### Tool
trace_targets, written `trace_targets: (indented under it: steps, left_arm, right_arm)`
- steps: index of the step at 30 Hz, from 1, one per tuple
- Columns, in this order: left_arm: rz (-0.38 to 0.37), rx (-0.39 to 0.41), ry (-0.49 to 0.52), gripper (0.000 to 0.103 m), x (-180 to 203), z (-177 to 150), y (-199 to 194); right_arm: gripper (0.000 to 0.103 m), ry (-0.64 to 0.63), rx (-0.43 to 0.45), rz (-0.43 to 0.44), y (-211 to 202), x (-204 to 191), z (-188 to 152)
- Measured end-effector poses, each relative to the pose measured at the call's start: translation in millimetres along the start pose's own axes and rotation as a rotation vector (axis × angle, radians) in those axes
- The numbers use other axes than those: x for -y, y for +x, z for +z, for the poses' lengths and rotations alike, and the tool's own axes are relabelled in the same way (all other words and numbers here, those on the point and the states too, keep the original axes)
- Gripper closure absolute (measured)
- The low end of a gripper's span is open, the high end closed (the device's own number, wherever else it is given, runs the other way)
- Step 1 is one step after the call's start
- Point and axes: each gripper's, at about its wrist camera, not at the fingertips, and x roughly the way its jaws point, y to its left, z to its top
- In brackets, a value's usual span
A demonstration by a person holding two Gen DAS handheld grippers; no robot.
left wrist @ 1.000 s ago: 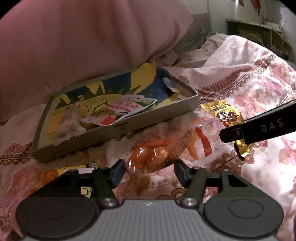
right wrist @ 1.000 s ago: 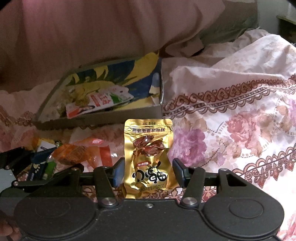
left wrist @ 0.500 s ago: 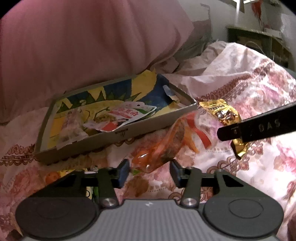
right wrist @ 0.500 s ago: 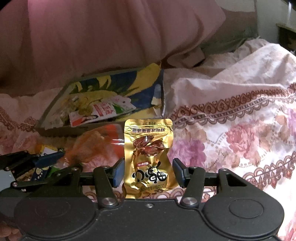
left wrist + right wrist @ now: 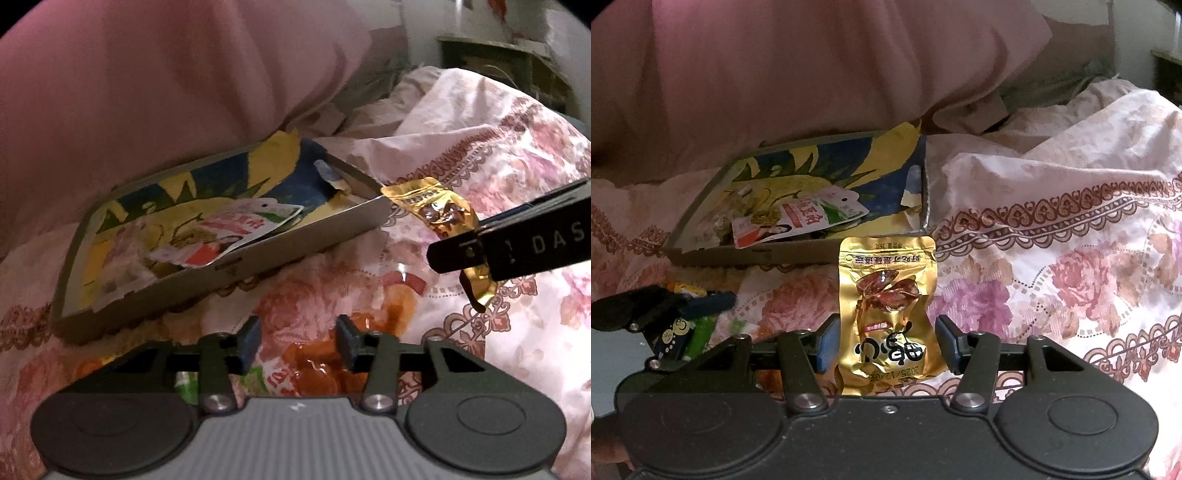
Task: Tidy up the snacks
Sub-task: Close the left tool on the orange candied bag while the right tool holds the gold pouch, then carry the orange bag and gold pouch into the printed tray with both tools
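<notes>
Only the left view shows the orange packet [image 5: 325, 365] under the parted left gripper [image 5: 297, 341], near the box [image 5: 295, 243]; the right gripper [image 5: 886, 341] seemingly pinches the gold pouch [image 5: 888, 310].

A glossy, crinkled gold foil packet [image 5: 888, 314] is seen beside a matt cardboard tray [image 5: 768, 254] lined with printed paper; soft floral cloth bedding [image 5: 1052, 229] is spread beneath, and shiny clear orange plastic wrapping [image 5: 325, 369] is shown on it
</notes>
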Motion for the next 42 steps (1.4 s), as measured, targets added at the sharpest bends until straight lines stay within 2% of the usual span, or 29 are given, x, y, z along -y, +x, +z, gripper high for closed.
trace_targets:
  steps: [1,3,8,11,15,17,20,24,28,33,37,42]
  left_arm:
    - [-0.002,0.005,0.013,0.029,1.2,-0.1,-0.6]
    - [-0.036,0.002,0.049,0.016,4.2,-0.4,0.9]
    - [-0.060,-0.043,0.145,0.015,17.4,-7.3,10.5]
    - [-0.054,-0.040,0.200,0.013,23.7,-10.9,13.4]
    - [-0.079,-0.058,0.237,0.013,24.0,-11.4,22.4]
    - [-0.106,-0.068,0.232,0.013,19.1,-10.6,26.2]
    - [-0.184,-0.114,0.150,0.016,4.2,-8.3,30.7]
    - [-0.249,-0.143,0.083,0.025,-7.7,-10.1,31.3]
    - [-0.248,-0.148,0.089,0.035,-2.9,-10.5,26.3]
    - [-0.235,-0.146,0.069,0.042,0.9,-10.9,20.4]
    - [-0.207,-0.133,0.039,0.044,0.5,-7.5,13.7]
    - [-0.169,-0.080,-0.007,0.045,-3.6,0.1,0.5]
  right_arm:
    - [0.046,0.005,-0.003,0.002,0.9,0.1,0.2]
    - [0.046,0.008,-0.005,0.005,2.4,0.0,0.4]
    - [0.046,-0.002,0.008,0.001,6.7,1.0,4.6]
    - [0.046,0.024,0.017,0.003,7.9,5.5,9.1]
    - [0.046,0.036,0.020,0.004,8.6,7.6,10.6]
    - [0.046,0.031,0.016,0.002,9.6,6.8,11.0]
    - [0.046,0.021,0.009,0.002,11.3,4.5,11.0]
    - [0.046,0.011,0.004,0.000,12.9,2.9,9.2]
    - [0.046,0.008,0.002,-0.004,13.4,4.1,8.4]
    - [0.046,-0.013,0.024,-0.008,11.8,2.7,7.2]
    - [0.046,-0.027,0.051,-0.005,9.1,2.0,6.9]
    - [0.046,-0.013,0.105,-0.004,2.3,4.7,9.2]
